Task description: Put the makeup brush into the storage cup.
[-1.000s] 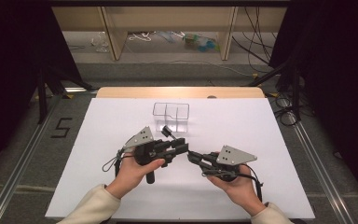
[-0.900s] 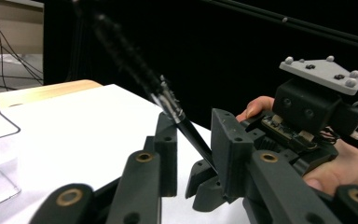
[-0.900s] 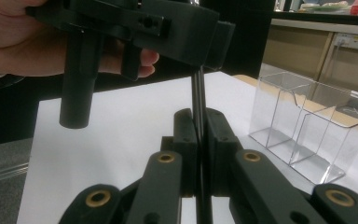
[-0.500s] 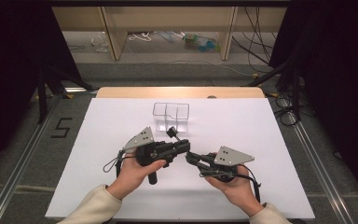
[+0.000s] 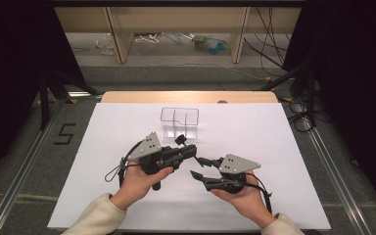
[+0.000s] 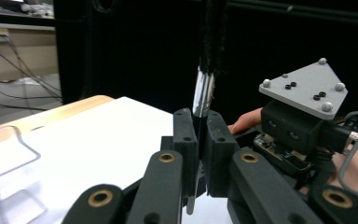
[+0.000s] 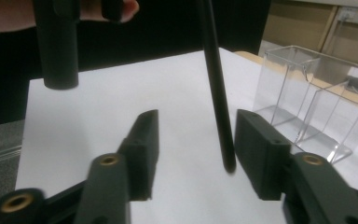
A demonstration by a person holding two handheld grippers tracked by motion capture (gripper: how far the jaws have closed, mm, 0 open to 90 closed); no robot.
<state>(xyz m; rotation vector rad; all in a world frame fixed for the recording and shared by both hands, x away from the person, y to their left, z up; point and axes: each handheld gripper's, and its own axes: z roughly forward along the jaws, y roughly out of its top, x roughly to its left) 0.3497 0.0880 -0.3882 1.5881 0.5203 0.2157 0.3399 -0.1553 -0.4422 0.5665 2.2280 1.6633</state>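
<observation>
Left gripper (image 6: 196, 154) clamped tight on a thin black brush (image 6: 200, 100), held above mid-table. Right gripper (image 7: 193, 149) just opened wide, brush handle loose between its jaws, near the clear box (image 5: 179, 122).

A lab set up for recording, not a home; the desk (image 5: 127, 117) is covered by a plain white sheet and ringed by black curtains (image 5: 14, 63); metal rails (image 5: 24, 156) run along the grey floor, marked with a taped number five (image 5: 64, 133); loose cables (image 5: 274, 54) trail beneath a bare wooden bench (image 5: 176, 19) at the back.
</observation>
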